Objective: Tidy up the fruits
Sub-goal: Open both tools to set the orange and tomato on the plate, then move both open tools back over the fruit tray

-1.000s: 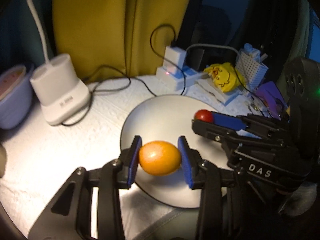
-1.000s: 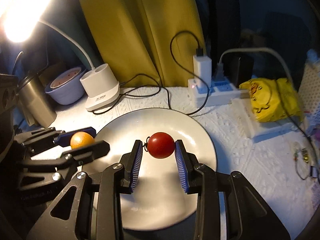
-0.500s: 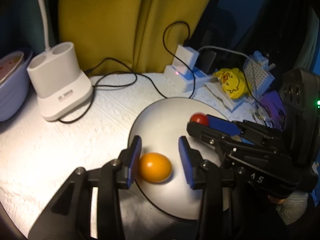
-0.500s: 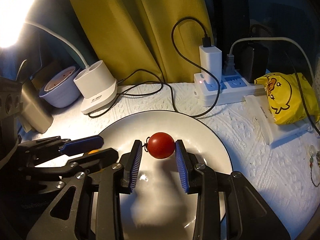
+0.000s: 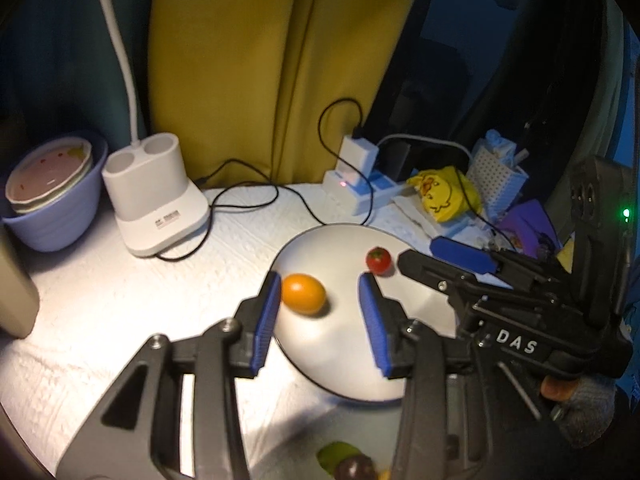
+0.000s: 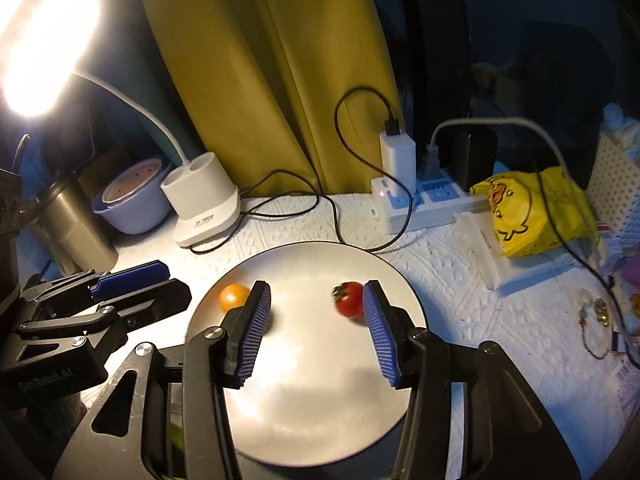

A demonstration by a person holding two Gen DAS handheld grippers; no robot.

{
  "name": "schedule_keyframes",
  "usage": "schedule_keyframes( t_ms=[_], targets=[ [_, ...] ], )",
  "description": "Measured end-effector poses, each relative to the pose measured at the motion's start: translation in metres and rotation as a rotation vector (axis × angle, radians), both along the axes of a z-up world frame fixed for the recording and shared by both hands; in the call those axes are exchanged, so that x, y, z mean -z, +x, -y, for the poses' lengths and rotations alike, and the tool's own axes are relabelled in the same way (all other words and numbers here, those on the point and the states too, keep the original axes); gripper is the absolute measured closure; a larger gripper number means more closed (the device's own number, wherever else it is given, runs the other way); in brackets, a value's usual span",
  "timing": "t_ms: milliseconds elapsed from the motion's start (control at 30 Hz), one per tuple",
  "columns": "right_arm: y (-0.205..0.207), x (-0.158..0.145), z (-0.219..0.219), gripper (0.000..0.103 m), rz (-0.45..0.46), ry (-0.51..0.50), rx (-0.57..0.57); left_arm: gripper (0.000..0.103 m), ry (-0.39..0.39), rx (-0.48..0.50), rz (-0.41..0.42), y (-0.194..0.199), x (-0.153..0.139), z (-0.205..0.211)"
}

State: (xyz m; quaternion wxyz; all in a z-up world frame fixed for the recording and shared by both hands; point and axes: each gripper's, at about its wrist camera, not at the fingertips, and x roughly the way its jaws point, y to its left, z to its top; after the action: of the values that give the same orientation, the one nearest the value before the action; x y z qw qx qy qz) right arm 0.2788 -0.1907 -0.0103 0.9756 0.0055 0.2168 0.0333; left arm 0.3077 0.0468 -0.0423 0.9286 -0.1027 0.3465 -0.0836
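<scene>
A white plate (image 5: 340, 356) (image 6: 316, 408) lies on the white cloth. An orange kumquat-like fruit (image 5: 303, 293) (image 6: 233, 296) lies on the plate's left part. A small red tomato (image 5: 378, 260) (image 6: 349, 304) lies on the plate further right. My left gripper (image 5: 320, 318) is open and raised above the plate, the orange fruit just beyond its left finger. My right gripper (image 6: 316, 320) is open above the plate, the tomato beside its right finger. Each gripper shows in the other's view: the right one (image 5: 452, 260), the left one (image 6: 148, 284).
A white lamp base (image 5: 154, 200) (image 6: 206, 204) with cables stands behind the plate. A lilac bowl (image 5: 52, 200) and a metal cup (image 6: 76, 224) are at the left. A power strip (image 6: 416, 204), a yellow duck bag (image 6: 532, 212) and clutter lie at the right. More fruit (image 5: 348, 460) lies at the near edge.
Both grippers opened and drew back upward. The orange fruit and then the tomato were let go and now lie on the plate.
</scene>
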Motion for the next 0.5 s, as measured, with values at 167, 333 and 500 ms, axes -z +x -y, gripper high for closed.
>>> schedule_keyframes(
  t_ms=[167,333,500],
  targets=[
    [-0.022,-0.007,-0.006,0.052,0.022,-0.007,0.001,0.06,-0.004,-0.004,0.015,-0.02,-0.008,0.0],
    [-0.046,-0.009,-0.013,0.052,0.037,-0.015,0.004,0.059,-0.01,-0.004,0.033,-0.044,-0.013,0.0],
    [-0.069,-0.006,-0.019,0.052,0.044,-0.019,0.004,0.041,-0.016,-0.008,0.045,-0.064,-0.015,-0.001]
  ],
)
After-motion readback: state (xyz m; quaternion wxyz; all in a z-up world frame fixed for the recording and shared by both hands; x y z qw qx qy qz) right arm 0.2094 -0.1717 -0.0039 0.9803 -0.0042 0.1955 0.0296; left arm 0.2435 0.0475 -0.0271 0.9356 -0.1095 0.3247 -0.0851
